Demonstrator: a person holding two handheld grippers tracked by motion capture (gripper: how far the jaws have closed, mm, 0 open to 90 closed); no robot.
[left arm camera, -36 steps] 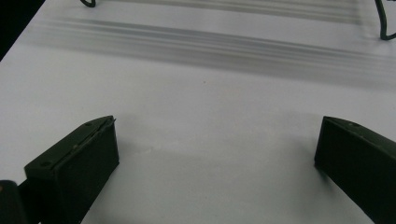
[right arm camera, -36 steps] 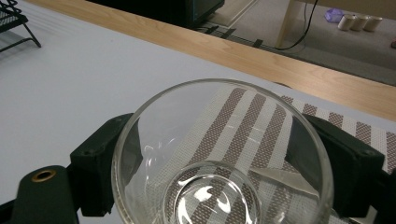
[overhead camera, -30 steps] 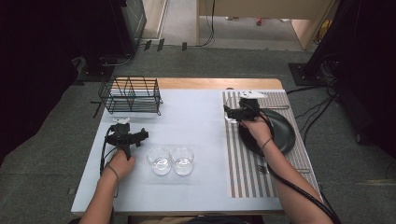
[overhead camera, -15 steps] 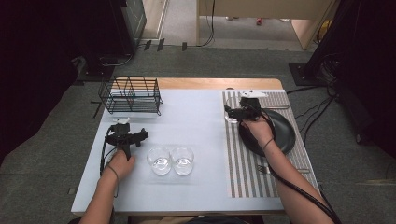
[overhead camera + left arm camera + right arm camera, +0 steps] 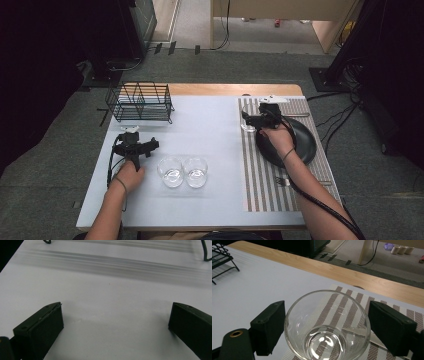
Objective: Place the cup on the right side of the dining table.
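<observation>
- I read the step in hand as a placement or a pickup of the clear round drinking glass (image 5: 327, 326) at the near-left corner of the brown-and-white striped placemat (image 5: 260, 175); from this moment alone I cannot tell which.
- My right gripper (image 5: 327, 332) brackets that glass: the left jaw looks to be touching or nearly touching the wall, the right jaw stands off with a visible gap, so the jaws are apart and not clamped.
- The glass stands upright on the mat, just beside the black round plate (image 5: 305, 145), near the mat's edge toward the white tabletop (image 5: 210, 120).
- If I am to lift it, the next move calls for centring the jaws on the wall and closing gently; if I am to leave it, for backing straight out without nudging it.
- My right hand (image 5: 274, 139) lies over the plate, forearm reaching in from the bottom edge, gripper pointing left toward the glass.
- My left gripper (image 5: 132, 146) rests low over bare tabletop, jaws wide apart with nothing between them, aimed toward the black wire dish rack (image 5: 141, 101).
- Two more clear glasses (image 5: 183, 171) stand side by side, touching or nearly so, just to the right of my left hand (image 5: 129, 175).
</observation>
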